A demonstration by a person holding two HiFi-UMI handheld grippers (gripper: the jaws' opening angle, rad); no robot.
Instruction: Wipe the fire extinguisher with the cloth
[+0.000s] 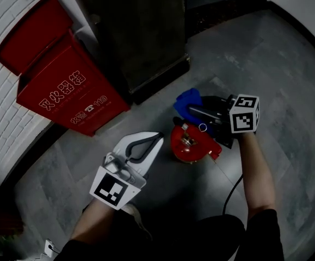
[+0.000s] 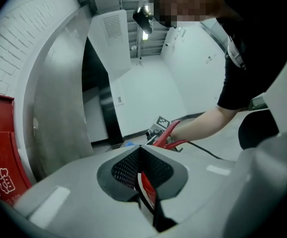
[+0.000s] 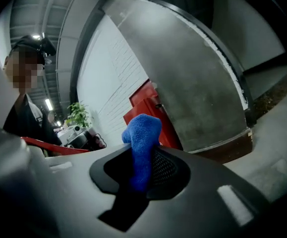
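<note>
The red fire extinguisher [image 1: 191, 143] stands on the floor, seen from above. Its red handle [image 2: 170, 135] shows in the left gripper view and again at the left of the right gripper view [image 3: 49, 145]. My right gripper [image 1: 187, 111] is just beyond the extinguisher's top, shut on a blue cloth [image 1: 189, 99]. The cloth [image 3: 142, 142] sticks up between its jaws [image 3: 143, 155]. My white left gripper [image 1: 157, 138] is shut, its tip close beside the extinguisher's left side. A red and white sliver [image 2: 146, 187] shows low behind its shut pads [image 2: 140, 150]; I cannot tell what it is.
A red fire-equipment cabinet [image 1: 65, 88] stands against the white brick wall at the left. A dark column [image 1: 138, 37] rises behind the extinguisher. A black cable [image 1: 230, 192] trails over the grey floor by my right arm. Potted plants [image 3: 79, 114] stand far off.
</note>
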